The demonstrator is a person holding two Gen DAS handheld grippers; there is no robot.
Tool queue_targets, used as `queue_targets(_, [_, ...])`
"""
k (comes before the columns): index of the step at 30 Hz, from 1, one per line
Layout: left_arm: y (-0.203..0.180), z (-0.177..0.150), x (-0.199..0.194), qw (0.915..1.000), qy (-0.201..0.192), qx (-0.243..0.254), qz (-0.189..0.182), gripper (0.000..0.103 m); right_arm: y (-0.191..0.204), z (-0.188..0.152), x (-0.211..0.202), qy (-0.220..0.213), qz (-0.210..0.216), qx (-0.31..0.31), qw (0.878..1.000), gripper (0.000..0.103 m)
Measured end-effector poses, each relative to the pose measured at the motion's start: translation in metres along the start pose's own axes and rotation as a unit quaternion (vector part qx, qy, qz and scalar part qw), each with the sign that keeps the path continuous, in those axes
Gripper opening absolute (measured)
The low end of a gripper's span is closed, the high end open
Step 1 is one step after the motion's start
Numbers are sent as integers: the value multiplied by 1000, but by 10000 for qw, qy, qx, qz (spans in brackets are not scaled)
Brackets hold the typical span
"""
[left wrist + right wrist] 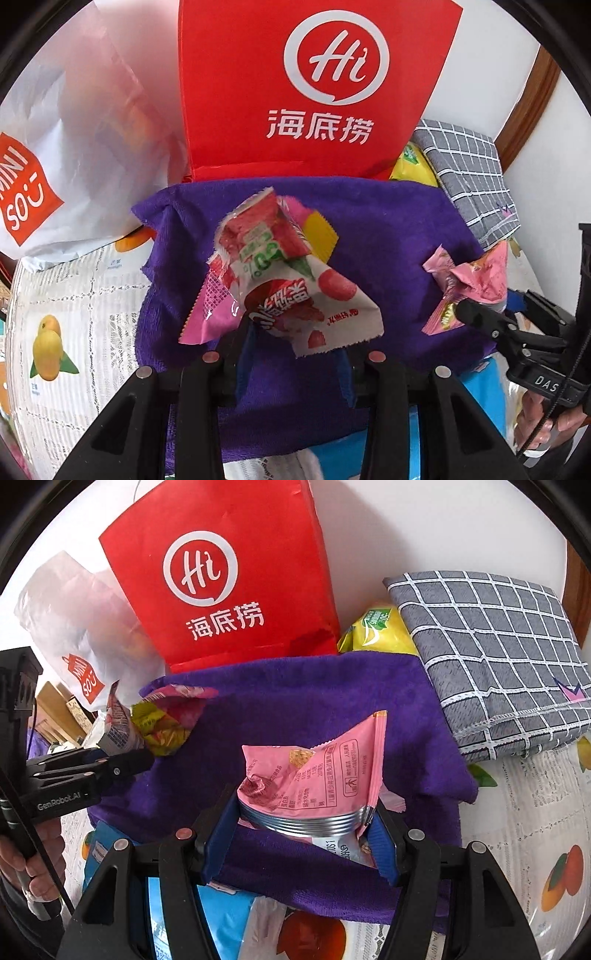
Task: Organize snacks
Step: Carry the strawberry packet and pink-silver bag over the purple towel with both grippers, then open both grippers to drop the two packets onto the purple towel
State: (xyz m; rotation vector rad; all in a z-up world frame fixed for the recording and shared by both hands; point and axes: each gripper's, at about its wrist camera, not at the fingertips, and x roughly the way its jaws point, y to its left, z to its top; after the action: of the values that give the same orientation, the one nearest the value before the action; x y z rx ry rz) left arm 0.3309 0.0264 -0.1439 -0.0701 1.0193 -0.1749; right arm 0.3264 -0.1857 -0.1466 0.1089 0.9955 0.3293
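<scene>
My left gripper (295, 345) is shut on a bunch of snack packets (280, 273): a red-and-white strawberry one on top, with pink and yellow ones behind it. It holds them above a purple towel (388, 236). In the right wrist view this gripper (146, 757) comes in from the left with the same bunch (162, 720). My right gripper (303, 832) is shut on a stack of pink snack packets (317, 771), whose silver edges sit between the blue pads (221, 834). It shows at the right of the left wrist view (461, 312), holding the pink packets (472, 280).
A red paper bag (229, 572) stands behind the towel, with a white plastic bag (70, 627) to its left. A yellow packet (384, 631) and a folded grey checked cloth (498, 657) lie at the right. A fruit-print tablecloth (535, 812) covers the table. Blue packets (221, 915) lie near me.
</scene>
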Motion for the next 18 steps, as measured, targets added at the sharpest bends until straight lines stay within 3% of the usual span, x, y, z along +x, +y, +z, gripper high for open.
queue_targets(4, [3, 0, 3, 9999, 138, -19, 64, 41, 2, -1, 1, -14, -52, -59, 10000, 65])
queue_targets(7, [7, -1, 1, 9997, 217, -95, 51, 63, 2, -2, 1, 26, -28, -68, 10000, 67])
queue_targets(10, [4, -2, -2, 9995, 228, 8, 220, 63, 3, -2, -1, -49, -119, -90, 9999, 76])
queue_targets(18, [6, -9, -26, 9990, 130, 40, 424, 78, 5, -2, -26, -279, -199, -57, 9994, 82])
